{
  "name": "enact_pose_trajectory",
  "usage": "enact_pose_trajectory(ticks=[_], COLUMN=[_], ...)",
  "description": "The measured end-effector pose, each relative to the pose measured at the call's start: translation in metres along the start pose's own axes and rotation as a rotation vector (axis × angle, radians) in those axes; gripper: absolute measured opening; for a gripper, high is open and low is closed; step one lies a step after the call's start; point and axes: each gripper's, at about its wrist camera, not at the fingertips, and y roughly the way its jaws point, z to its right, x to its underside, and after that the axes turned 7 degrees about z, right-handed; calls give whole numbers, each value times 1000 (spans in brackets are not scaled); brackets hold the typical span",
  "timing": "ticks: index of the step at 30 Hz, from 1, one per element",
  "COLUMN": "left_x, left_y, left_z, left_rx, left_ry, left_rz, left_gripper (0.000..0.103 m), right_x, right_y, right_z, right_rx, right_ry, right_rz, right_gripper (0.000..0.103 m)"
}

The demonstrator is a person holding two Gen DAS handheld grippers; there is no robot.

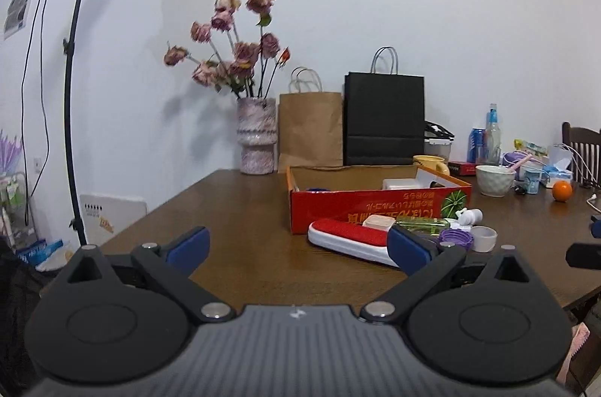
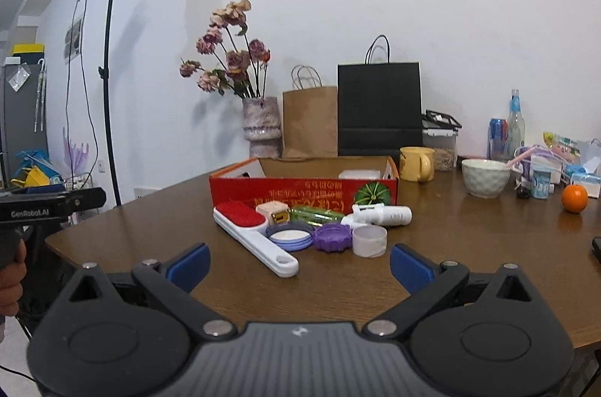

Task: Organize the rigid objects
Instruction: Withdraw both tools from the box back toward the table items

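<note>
A red cardboard box (image 2: 304,196) (image 1: 375,207) stands open on the brown table (image 2: 469,246). In front of it lie a red-and-white lint brush (image 2: 255,235) (image 1: 349,241), a blue lid (image 2: 289,236), a purple cap (image 2: 332,237) (image 1: 456,238), a white cup (image 2: 370,241) (image 1: 482,238), a green tube (image 2: 317,215), a white spray bottle (image 2: 381,215) and a small beige box (image 2: 273,209). My right gripper (image 2: 300,263) is open and empty, just short of these items. My left gripper (image 1: 298,248) is open and empty, left of the brush.
At the back stand a vase of dried roses (image 2: 261,123), a brown paper bag (image 2: 310,121) and a black bag (image 2: 379,107). A yellow mug (image 2: 415,164), a white bowl (image 2: 484,177), an orange (image 2: 574,198), bottles and clutter sit right. A light stand (image 2: 109,77) stands left.
</note>
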Motion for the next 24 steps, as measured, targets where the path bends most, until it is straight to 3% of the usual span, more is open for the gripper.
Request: enact_pose_trajectory(ticks=[19, 24], left_x=[19, 23], left_y=[73, 109], left_z=[9, 8], left_rx=[-20, -39], left_ry=[-10, -28], left_rz=[-114, -205], left_gripper=[103, 103], right_x=[17, 15], right_y=[70, 98], right_z=[8, 9], right_rx=[-34, -49], right_ry=[45, 50], right_rz=[-123, -163], right_gripper=[87, 81])
